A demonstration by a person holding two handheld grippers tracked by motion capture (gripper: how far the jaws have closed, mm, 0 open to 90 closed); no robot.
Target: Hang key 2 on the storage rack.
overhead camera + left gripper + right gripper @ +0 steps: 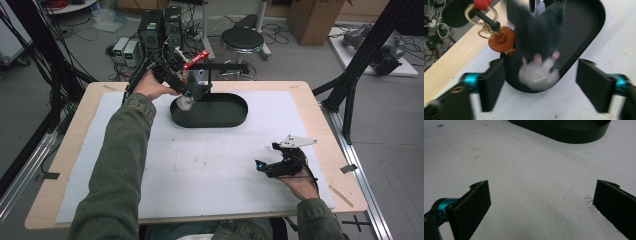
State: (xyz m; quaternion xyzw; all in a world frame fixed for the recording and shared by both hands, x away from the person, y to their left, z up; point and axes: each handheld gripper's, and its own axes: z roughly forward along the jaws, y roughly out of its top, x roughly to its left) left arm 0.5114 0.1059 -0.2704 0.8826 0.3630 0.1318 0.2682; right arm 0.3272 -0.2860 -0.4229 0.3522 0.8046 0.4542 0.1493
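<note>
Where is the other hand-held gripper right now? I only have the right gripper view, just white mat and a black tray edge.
Observer: The left hand-held gripper is held over the near-left end of the black oval tray, at the table's far side.
Operator: Is it holding anything?
Observer: No. Its jaws stand wide open, with a grey and white plush toy hanging between them, untouched.
Operator: Hanging from what?
Observer: I cannot see its attachment; its top is cut off. A black stand with a bar rises behind the tray.
Operator: Anything else hanging there?
Observer: Yes, an orange round charm on a gold ring, left of the plush in the left gripper view.
</note>
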